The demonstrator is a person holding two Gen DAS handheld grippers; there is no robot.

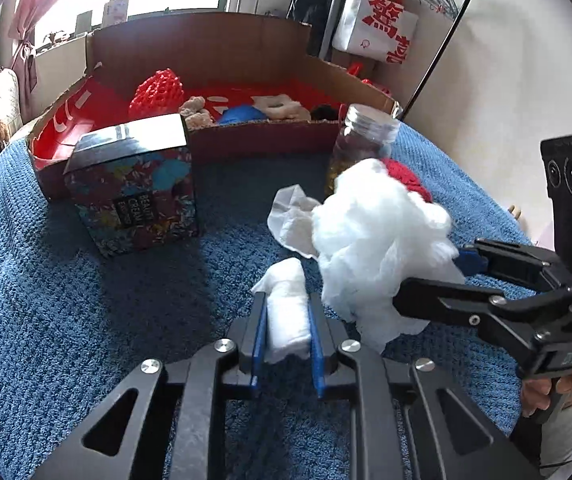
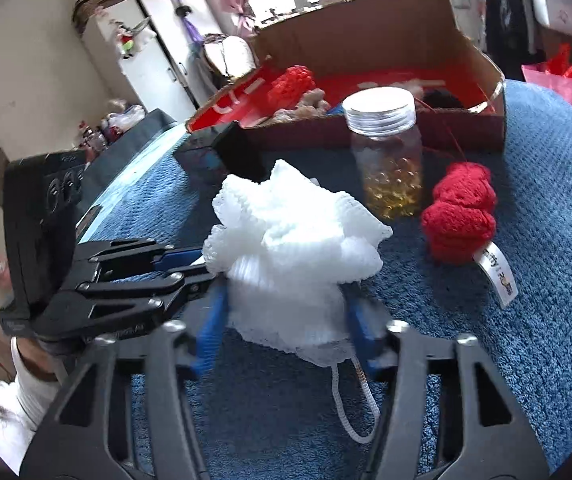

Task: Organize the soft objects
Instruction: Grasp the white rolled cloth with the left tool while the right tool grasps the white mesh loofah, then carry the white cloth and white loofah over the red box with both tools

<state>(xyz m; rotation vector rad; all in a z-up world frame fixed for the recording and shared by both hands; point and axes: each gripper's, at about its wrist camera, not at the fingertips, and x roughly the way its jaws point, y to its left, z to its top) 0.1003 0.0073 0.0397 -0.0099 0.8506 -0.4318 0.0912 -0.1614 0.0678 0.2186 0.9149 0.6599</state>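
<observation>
On the blue towel [image 1: 46,300], my left gripper [image 1: 286,300] is shut on a small rolled white cloth [image 1: 287,312] that lies between its blue pads. My right gripper [image 2: 286,320] is shut on a white mesh bath pouf [image 2: 289,240], its blue pads pressing the pouf's lower sides and its cord loop hanging below. In the left wrist view the right gripper [image 1: 433,276] reaches into the pouf [image 1: 373,240] from the right. In the right wrist view the left gripper [image 2: 190,268] sits just left of the pouf. A red knitted piece [image 2: 459,212] with a white label lies to the right.
A cardboard box [image 1: 262,136] with red lining at the back holds several soft things. In front of it stand a floral carton [image 1: 134,192] and a clear jar [image 2: 385,152] of yellow beads. A crumpled tissue [image 1: 289,216] lies behind the pouf. A person's hand [image 1: 545,392] holds the right gripper.
</observation>
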